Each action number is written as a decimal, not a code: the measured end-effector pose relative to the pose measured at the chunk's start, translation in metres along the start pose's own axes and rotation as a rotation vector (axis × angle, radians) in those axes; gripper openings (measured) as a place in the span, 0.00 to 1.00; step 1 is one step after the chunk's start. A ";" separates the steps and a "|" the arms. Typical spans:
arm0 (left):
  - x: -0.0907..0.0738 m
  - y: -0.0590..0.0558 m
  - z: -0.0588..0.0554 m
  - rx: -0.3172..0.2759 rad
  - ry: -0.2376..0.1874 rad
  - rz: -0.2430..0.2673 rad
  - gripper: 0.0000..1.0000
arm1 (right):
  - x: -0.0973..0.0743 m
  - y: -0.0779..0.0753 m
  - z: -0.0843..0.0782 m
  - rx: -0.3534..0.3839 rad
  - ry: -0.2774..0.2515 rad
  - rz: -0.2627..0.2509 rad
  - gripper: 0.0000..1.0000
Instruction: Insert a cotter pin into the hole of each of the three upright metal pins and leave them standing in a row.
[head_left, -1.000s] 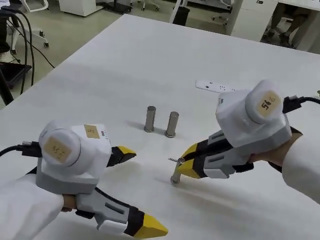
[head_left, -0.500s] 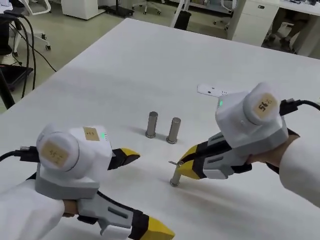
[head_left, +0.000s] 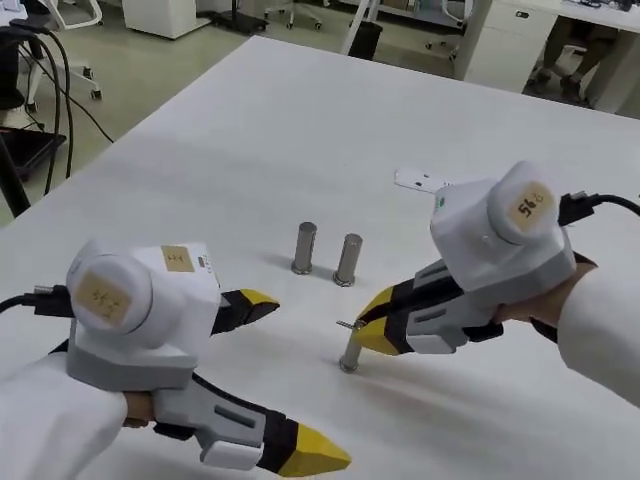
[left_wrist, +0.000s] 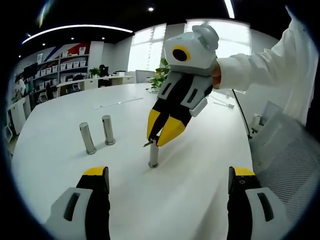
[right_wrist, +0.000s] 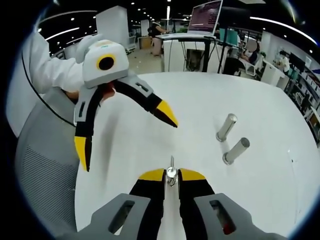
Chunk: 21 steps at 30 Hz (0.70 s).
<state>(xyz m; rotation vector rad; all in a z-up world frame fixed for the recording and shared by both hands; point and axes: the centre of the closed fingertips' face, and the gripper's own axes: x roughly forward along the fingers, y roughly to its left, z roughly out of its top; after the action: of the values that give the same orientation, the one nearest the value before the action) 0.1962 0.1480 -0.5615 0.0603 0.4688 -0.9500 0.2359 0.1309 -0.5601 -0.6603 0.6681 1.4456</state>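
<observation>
Right gripper (head_left: 366, 325): jaws pinched shut on cotter pin (head_left: 346, 324), held level at the head of the nearest metal pin (head_left: 350, 356). Upright on white table (head_left: 200, 150), just in front of left rear metal pin (head_left: 303, 248) and right rear metal pin (head_left: 347, 259).
Left gripper (head_left: 307, 381): jaws spread wide, holding nothing, nearby.
Step, by judgement: threading the cross-hole. Keep cotter pin level and square to the hole; push gently; brace the pin's base if it starts tipping.
</observation>
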 end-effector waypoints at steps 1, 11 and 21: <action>0.000 0.000 0.000 -0.001 0.000 0.000 0.99 | 0.000 0.000 0.000 0.000 0.000 -0.001 0.04; -0.007 0.002 0.004 -0.017 -0.012 0.017 0.99 | -0.004 -0.002 0.002 -0.026 -0.018 -0.021 0.13; -0.018 -0.003 0.015 -0.022 -0.041 0.036 0.99 | -0.032 0.007 0.007 -0.004 -0.088 -0.054 0.29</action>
<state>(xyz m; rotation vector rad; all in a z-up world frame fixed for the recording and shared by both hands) 0.1904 0.1562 -0.5405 0.0290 0.4391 -0.9093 0.2283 0.1151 -0.5319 -0.6096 0.5749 1.4178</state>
